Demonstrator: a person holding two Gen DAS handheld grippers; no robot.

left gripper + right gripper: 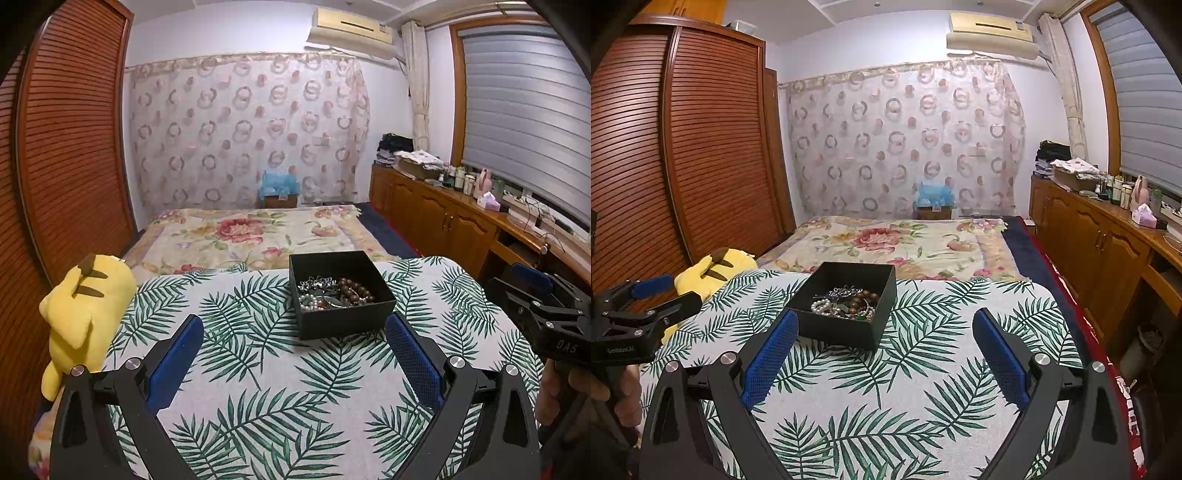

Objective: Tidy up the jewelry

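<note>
A black open box [341, 317] stands on the leaf-print cloth [258, 369]. Inside lies a heap of jewelry [332, 291]: brown wooden beads, white pearls, silver pieces. My left gripper [295, 332] is open and empty, just short of the box. The right gripper's body shows at the right edge of the left wrist view [546, 317]. In the right wrist view the box [846, 325] sits ahead and left, the jewelry [847, 301] inside it. My right gripper [884, 328] is open and empty, its left pad [772, 358] near the box's front corner. The left gripper [639, 306] shows at the left edge.
A yellow plush toy [86, 306] lies at the cloth's left edge. A flowered bedspread [251, 236] lies beyond the box. A wooden louvred wardrobe [70, 147] stands on the left, a wooden sideboard [443, 218] with bottles on the right.
</note>
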